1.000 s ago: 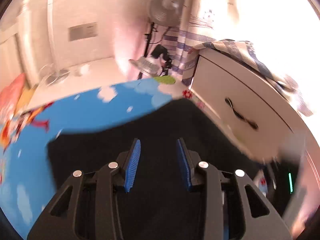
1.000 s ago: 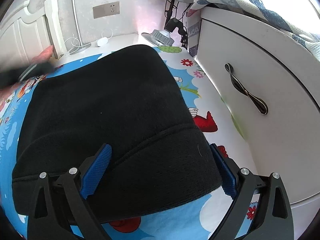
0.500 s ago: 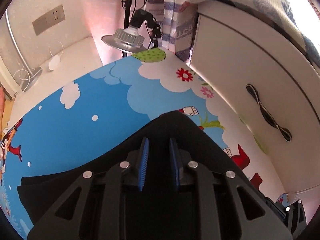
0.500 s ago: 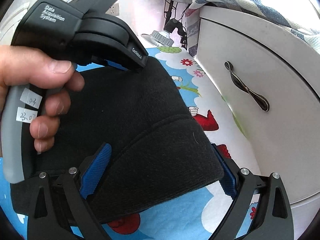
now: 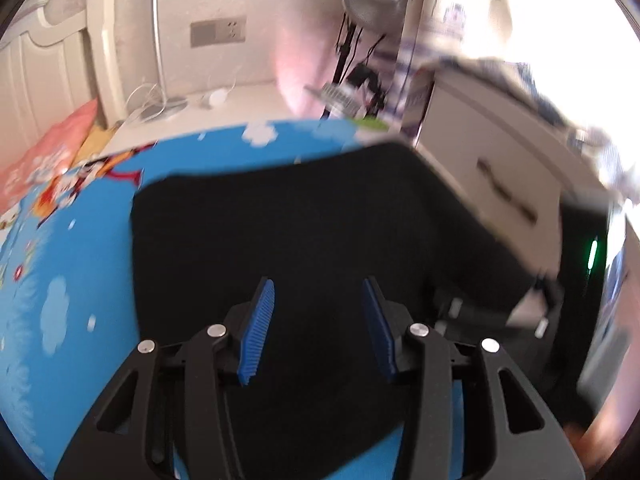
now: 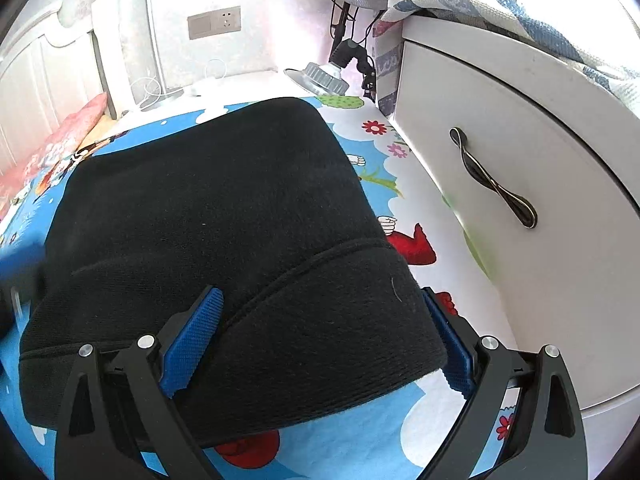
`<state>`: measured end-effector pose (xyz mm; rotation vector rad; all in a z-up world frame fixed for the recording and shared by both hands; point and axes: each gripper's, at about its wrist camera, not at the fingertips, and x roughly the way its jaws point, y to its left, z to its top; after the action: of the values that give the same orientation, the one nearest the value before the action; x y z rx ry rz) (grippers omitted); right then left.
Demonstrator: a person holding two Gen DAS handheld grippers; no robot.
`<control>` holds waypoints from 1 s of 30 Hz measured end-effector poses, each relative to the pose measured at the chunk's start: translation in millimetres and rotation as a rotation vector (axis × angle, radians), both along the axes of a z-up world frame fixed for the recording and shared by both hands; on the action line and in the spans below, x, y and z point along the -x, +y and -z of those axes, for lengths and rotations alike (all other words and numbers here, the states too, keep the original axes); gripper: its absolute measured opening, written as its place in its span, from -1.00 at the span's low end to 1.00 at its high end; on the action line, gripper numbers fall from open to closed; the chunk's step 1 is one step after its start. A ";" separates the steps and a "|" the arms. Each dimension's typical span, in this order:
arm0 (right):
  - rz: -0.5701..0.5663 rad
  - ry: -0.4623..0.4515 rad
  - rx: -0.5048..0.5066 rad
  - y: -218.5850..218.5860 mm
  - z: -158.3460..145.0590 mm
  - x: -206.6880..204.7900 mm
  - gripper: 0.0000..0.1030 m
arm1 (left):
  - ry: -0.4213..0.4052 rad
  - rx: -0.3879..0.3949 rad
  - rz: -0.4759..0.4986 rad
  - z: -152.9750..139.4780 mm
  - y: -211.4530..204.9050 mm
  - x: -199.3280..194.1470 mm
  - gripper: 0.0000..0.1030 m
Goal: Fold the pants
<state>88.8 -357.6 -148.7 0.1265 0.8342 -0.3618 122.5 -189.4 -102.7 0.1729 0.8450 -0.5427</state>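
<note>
The black pants (image 6: 224, 216) lie folded into a thick stack on a blue cartoon-print mat (image 6: 360, 436). They also show in the left wrist view (image 5: 304, 224), blurred. My right gripper (image 6: 320, 336) is open, its blue pads straddling the near ribbed waistband edge of the stack. My left gripper (image 5: 318, 320) is open and empty, above the pants' near part. The right gripper's black body (image 5: 472, 312) shows at the lower right of the left wrist view.
A white drawer unit (image 6: 520, 168) with a dark handle stands close on the right, a checked cloth on top. A clamp lamp (image 6: 320, 76) and fan stand at the back. A white headboard (image 6: 36, 80) and pink pillow are at the left.
My left gripper was nearly shut and reached across over the pants near the right gripper half a second ago. It has drawn back to the left and its jaws have opened. The right gripper has not moved.
</note>
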 end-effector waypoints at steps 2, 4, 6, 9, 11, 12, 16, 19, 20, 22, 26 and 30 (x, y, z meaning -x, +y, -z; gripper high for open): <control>0.003 -0.001 0.005 1.8 0.0 2.1 0.78 | 0.037 -0.037 0.009 16.3 -0.2 2.2 -0.07; 0.003 -0.002 0.009 0.6 -0.8 0.7 0.78 | 0.019 -0.029 -0.015 19.8 3.8 3.2 0.07; 0.015 -0.001 -0.019 -2.2 -4.8 2.3 0.78 | 0.037 -0.006 -0.040 21.0 7.9 1.5 0.16; 0.029 -0.046 -0.010 3.3 -22.4 10.2 0.79 | 0.042 0.016 -0.074 21.6 14.7 -1.8 0.36; 0.005 -0.047 0.021 10.5 -26.1 9.8 0.79 | 0.058 0.030 -0.106 22.9 18.8 -3.5 0.44; 0.012 -0.010 0.037 11.2 -21.5 5.5 0.79 | 0.051 0.022 -0.120 21.8 19.6 -1.6 0.50; 0.016 0.021 0.011 4.6 -7.6 5.7 0.79 | 0.002 -0.011 -0.138 11.7 28.5 11.2 0.81; 0.023 0.021 0.013 5.4 -14.3 10.8 0.79 | -0.045 -0.064 -0.075 0.3 31.2 25.0 0.96; 0.027 0.011 0.007 6.9 -19.1 14.6 0.79 | -0.058 -0.061 -0.059 -4.0 32.8 29.8 0.96; 0.037 0.001 0.012 12.8 -29.1 26.7 0.79 | -0.087 -0.042 -0.067 -13.2 40.8 38.0 0.96; 0.058 -0.024 -0.001 20.9 -45.2 53.2 0.79 | -0.086 0.000 -0.088 -28.5 54.6 47.1 0.96; 0.062 -0.040 0.003 28.5 -59.5 72.0 0.79 | -0.070 0.034 -0.100 -38.0 63.0 52.6 0.96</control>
<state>16.8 -329.1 -89.2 0.1566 0.7919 -0.4172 69.9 -126.3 -64.7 0.1168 0.7717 -0.4546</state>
